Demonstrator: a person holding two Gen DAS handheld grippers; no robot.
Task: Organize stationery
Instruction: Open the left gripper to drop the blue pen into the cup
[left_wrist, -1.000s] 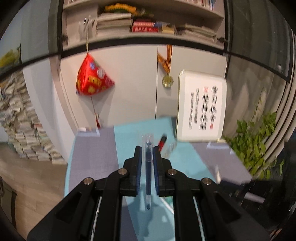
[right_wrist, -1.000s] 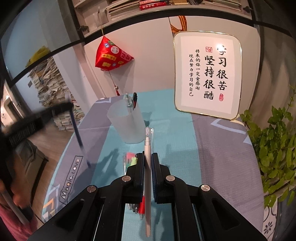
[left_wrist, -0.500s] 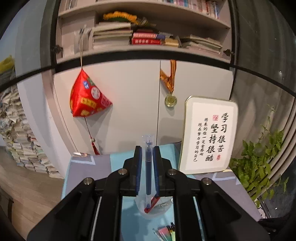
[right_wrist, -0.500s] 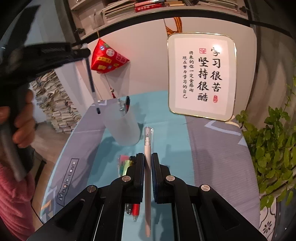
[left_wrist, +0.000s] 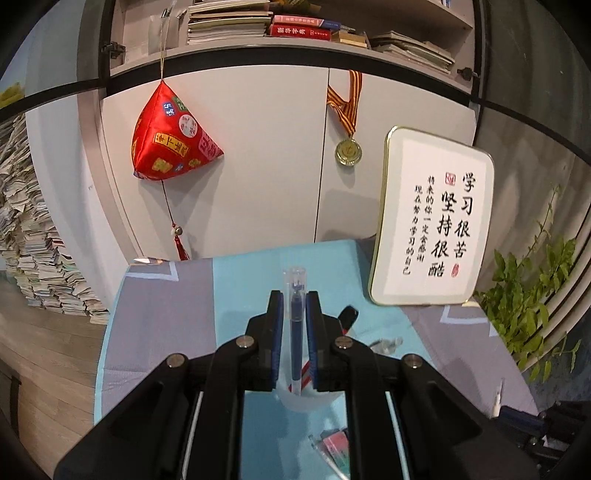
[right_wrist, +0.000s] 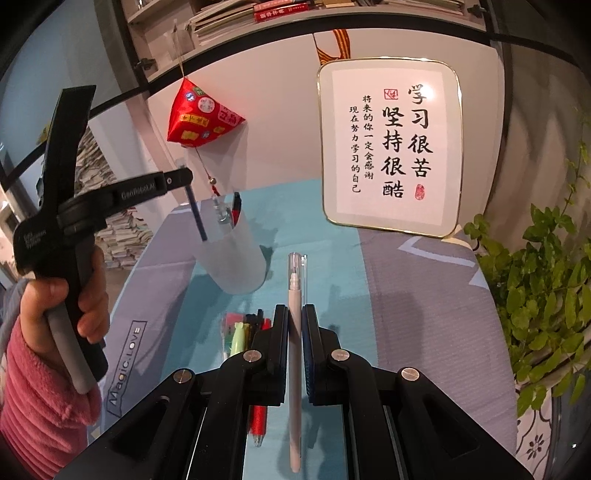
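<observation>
My left gripper (left_wrist: 294, 299) is shut on a blue pen (left_wrist: 296, 332) and holds it upright over the frosted pen cup (left_wrist: 306, 400). In the right wrist view the left gripper (right_wrist: 184, 179) has the blue pen (right_wrist: 197, 216) with its tip in the mouth of the cup (right_wrist: 232, 258), which holds a red-black pen (right_wrist: 236, 206) and a clear pen. My right gripper (right_wrist: 294, 314) is shut on a white pen (right_wrist: 294, 350) and hovers above the table in front of the cup.
Loose pens and highlighters (right_wrist: 243, 328) lie on the teal-grey mat (right_wrist: 325, 266) below my right gripper. A framed calligraphy sign (right_wrist: 391, 147) stands at the back right, a green plant (right_wrist: 535, 277) at the right edge, and cabinets behind.
My left gripper has swung over the cup and lowered the blue pen's tip into its mouth. My right gripper has drifted slightly with the white pen still held.
</observation>
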